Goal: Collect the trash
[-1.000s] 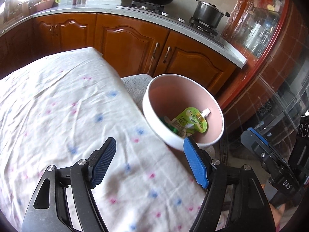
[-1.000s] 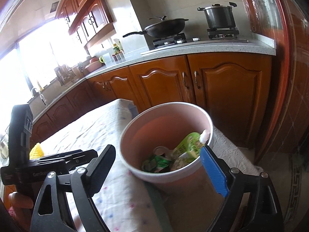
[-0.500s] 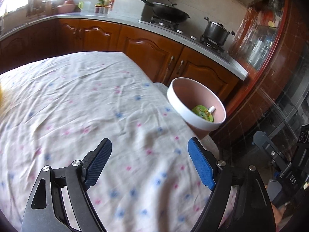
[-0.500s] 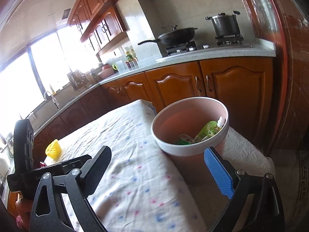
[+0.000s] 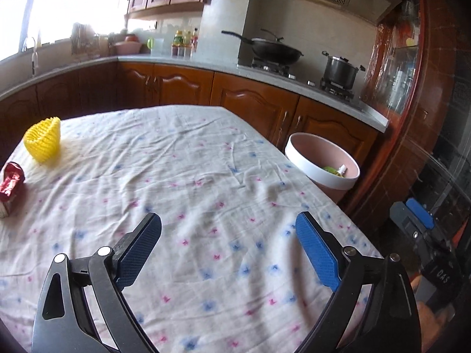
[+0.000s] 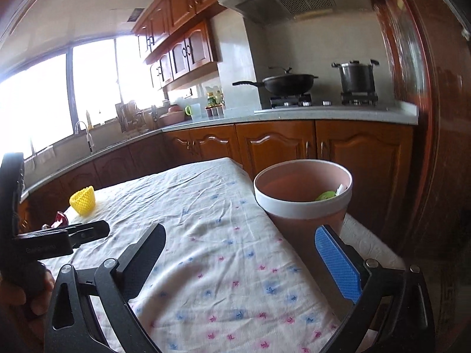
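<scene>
Both grippers, left (image 5: 228, 247) and right (image 6: 240, 256), have just been opening, now wide and empty, pulled back from the bin (image 5: 322, 163). One bin beside the table (image 5: 191, 176); one yellow net (image 5: 43, 139) and one red wrapper (image 5: 11, 179) remain on it.

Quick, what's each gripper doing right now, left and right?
Left gripper: open, empty, jaws just been opening.
Right gripper: open, empty, jaws just been opening.

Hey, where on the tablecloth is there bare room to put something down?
Most of the floral white tablecloth is bare: the whole middle and the far end toward the wooden cabinets. The left edge is taken by the yellow foam fruit net and red crumpled wrapper. The pink bin stands off the right edge.
</scene>
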A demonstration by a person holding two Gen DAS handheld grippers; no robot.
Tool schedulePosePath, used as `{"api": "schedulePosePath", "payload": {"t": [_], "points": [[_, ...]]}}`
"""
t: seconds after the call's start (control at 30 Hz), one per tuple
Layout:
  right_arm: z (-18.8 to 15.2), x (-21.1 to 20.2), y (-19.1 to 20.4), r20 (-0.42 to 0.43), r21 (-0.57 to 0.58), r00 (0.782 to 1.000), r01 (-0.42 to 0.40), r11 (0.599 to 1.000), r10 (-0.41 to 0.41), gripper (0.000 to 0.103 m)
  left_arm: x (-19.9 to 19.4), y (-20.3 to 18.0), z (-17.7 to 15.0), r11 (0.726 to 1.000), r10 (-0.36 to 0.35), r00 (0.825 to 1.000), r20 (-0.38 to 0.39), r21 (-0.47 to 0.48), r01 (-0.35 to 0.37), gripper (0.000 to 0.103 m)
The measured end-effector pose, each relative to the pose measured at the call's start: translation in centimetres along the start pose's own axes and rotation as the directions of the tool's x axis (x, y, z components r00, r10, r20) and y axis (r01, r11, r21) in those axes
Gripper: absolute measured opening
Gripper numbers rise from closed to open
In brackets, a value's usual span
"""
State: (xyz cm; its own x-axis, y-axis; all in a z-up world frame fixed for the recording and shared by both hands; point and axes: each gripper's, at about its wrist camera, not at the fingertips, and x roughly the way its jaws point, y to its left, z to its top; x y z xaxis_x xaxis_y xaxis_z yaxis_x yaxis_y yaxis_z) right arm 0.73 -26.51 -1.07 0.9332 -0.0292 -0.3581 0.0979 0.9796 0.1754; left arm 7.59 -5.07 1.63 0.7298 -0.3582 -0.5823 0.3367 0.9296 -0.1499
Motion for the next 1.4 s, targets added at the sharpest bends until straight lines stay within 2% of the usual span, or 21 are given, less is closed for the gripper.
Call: {"api": "schedulePosePath", "payload": {"t": [0.07,0.13,0.2,0.3,0.37,0.57,0.87,1.4], "points": [[0.5,-0.7,0.5,0.017,-0.02,1.0,-0.003,1.0,0.003,0.102,-1.0,0.0,-0.2,1.0,0.008,0.999,0.034,0.005,-0.008,0.102],[1.0,-1.5,0.9,0.05,-0.031,0.999,0.001,1.0,0.001,0.103,-2.3,0.0,-0.4,1.0,0.024,0.997,0.079,0.005,-0.025,0.103],[1.3,-2.9,1.3,0.118,-0.038,0.993,0.015,0.999,-0.01,0.103,-3.0,-0.1,-0.9,0.999,0.05,0.993,0.105,0.011,-0.051,0.103],[0.5,-3.9,1.8,0.177,-0.06,0.984,0.031,0.998,-0.02,0.103,-3.2,-0.1,-1.9,0.996,0.082,0.99,0.119,0.014,-0.084,0.103],[-0.2,-3.7,2.2,0.174,-0.073,0.984,0.036,0.997,-0.023,0.103,-3.3,0.0,-2.5,0.995,0.094,0.989,0.115,0.009,-0.095,0.103],[-2.1,-2.5,2.3,0.096,-0.048,0.995,-0.005,0.999,0.01,0.103,-3.3,0.0,-3.9,0.989,0.143,0.984,0.11,0.015,-0.145,0.103],[-2.9,-2.7,3.0,0.089,-0.06,0.995,-0.034,0.998,0.039,0.103,-4.1,-0.1,-4.7,0.979,0.199,0.971,0.135,0.006,-0.202,0.103],[-3.2,-2.4,2.6,0.075,-0.032,0.995,-0.057,0.998,0.06,0.103,-4.5,-0.7,-4.8,0.977,0.208,0.967,0.145,0.016,-0.213,0.103]]}}
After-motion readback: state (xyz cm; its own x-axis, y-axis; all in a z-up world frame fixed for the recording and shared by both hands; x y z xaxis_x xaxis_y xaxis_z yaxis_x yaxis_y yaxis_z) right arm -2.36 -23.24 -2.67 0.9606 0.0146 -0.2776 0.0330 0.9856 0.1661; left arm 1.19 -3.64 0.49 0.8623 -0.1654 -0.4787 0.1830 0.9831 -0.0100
